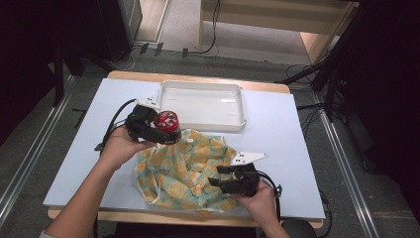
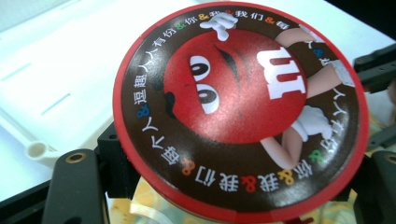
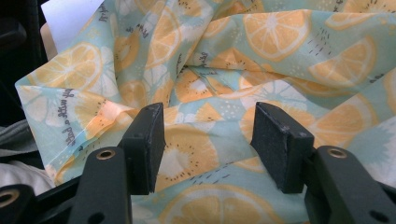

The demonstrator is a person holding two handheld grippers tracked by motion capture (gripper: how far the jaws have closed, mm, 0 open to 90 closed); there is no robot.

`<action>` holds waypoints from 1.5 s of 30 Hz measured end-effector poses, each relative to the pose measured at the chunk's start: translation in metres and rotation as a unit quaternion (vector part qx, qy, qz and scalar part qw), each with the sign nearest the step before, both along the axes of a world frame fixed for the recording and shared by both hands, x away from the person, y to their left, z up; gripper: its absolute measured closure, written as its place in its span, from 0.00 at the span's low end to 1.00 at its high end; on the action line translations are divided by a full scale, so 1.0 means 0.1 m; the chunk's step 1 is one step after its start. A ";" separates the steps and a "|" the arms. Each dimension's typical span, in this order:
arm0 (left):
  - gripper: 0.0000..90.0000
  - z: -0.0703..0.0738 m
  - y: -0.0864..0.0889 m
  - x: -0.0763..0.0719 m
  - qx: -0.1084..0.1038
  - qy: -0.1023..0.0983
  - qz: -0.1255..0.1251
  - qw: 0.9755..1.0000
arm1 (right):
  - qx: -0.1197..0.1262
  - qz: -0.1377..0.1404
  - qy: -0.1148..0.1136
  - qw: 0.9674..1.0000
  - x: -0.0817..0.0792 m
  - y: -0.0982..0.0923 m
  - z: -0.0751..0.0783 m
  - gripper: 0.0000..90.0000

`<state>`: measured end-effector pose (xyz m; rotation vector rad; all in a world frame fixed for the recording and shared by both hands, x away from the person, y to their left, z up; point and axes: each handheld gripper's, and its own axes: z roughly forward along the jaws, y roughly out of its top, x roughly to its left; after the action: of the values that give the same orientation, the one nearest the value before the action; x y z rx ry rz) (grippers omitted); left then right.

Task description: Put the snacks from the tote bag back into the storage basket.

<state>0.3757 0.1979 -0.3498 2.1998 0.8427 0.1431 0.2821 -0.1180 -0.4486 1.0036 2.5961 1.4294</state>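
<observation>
A round red tin (image 1: 166, 124) with a cartoon candy lid (image 2: 238, 107) is held sideways in my left gripper (image 1: 159, 131), whose jaws are shut on its sides a little above the table. Just below and to the right of it lies a crumpled cloth bag (image 1: 188, 168) printed with orange slices on pale teal. My right gripper (image 1: 220, 176) rests at the bag's near right edge. In the right gripper view its jaws (image 3: 210, 140) stand open over the fabric (image 3: 280, 37), with no fold pinched between them.
A white rectangular tray (image 1: 208, 104) stands behind the bag, near the table's far edge; its rim and a corner hole show in the left gripper view (image 2: 39, 149). The pale blue tabletop (image 1: 277, 124) extends to both sides. Cables and stands lie on the floor beyond.
</observation>
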 end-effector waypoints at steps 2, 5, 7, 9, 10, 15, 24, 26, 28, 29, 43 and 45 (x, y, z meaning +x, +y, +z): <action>0.28 -0.01 0.01 0.06 0.001 -0.005 0.002 1.000 | 0.001 0.000 0.000 1.000 0.00 0.00 0.00 0.50; 0.28 -0.03 0.04 0.15 -0.009 0.000 0.008 1.000 | 0.001 -0.002 0.003 1.000 -0.01 -0.02 0.00 0.50; 0.28 -0.04 0.04 0.20 -0.008 0.000 0.013 1.000 | 0.001 -0.004 0.003 1.000 -0.01 -0.02 -0.01 0.50; 0.28 -0.04 0.03 0.24 -0.006 -0.002 0.015 1.000 | 0.002 -0.005 0.004 1.000 -0.01 -0.02 -0.01 0.50; 0.28 -0.04 0.03 0.26 -0.003 -0.002 0.013 1.000 | 0.002 -0.005 0.004 1.000 -0.01 -0.02 -0.01 0.50; 0.28 -0.04 0.02 0.37 -0.017 0.007 0.014 1.000 | 0.008 -0.005 0.007 1.000 -0.03 0.01 -0.02 0.50; 0.29 -0.02 -0.02 0.51 0.000 -0.002 0.016 1.000 | 0.007 -0.006 0.006 1.000 -0.04 0.01 -0.02 0.50; 0.28 -0.03 -0.02 0.54 0.007 -0.009 0.014 1.000 | 0.008 -0.008 0.006 1.000 -0.04 0.00 -0.02 0.50; 0.29 -0.04 -0.03 0.58 0.003 -0.008 0.016 1.000 | 0.008 -0.008 0.005 1.000 -0.05 -0.01 -0.02 0.50; 0.28 -0.04 -0.03 0.60 0.002 -0.009 0.016 1.000 | 0.007 -0.008 0.005 1.000 -0.05 -0.01 -0.02 0.50; 0.29 -0.15 -0.13 0.88 0.020 0.004 0.018 1.000 | 0.000 -0.009 0.006 1.000 -0.06 0.00 -0.03 0.50; 0.29 -0.18 -0.12 0.93 0.011 0.009 0.021 1.000 | 0.000 -0.009 0.007 1.000 -0.06 0.00 -0.04 0.50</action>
<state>0.4682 0.1861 -0.3677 2.2071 0.9027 0.1532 0.2758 -0.1182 -0.4522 1.0385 2.5894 1.4222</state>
